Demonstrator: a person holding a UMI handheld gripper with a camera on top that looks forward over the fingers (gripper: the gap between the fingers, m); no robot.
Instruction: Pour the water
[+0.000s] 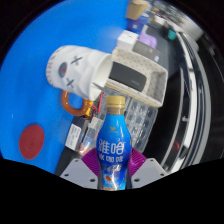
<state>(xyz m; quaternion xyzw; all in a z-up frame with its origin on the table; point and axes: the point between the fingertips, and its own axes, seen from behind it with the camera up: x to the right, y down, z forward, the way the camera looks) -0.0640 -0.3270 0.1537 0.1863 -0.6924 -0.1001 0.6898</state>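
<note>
A blue-labelled drink bottle point(112, 150) with a white cap and yellowish neck stands upright between my fingers. My gripper point(112, 170) is shut on the bottle; both purple pads point(136, 161) press its sides. Beyond the bottle, a white mug point(76, 72) with a dark printed face lies tilted on the blue table point(25, 80). An orange ring-shaped handle point(72, 102) shows just under the mug.
A white box holding dark items point(137, 72) sits beyond the bottle, to the right of the mug. A red round mark point(32, 139) lies on the blue table at the left. Dark cluttered gear point(190, 90) fills the right side.
</note>
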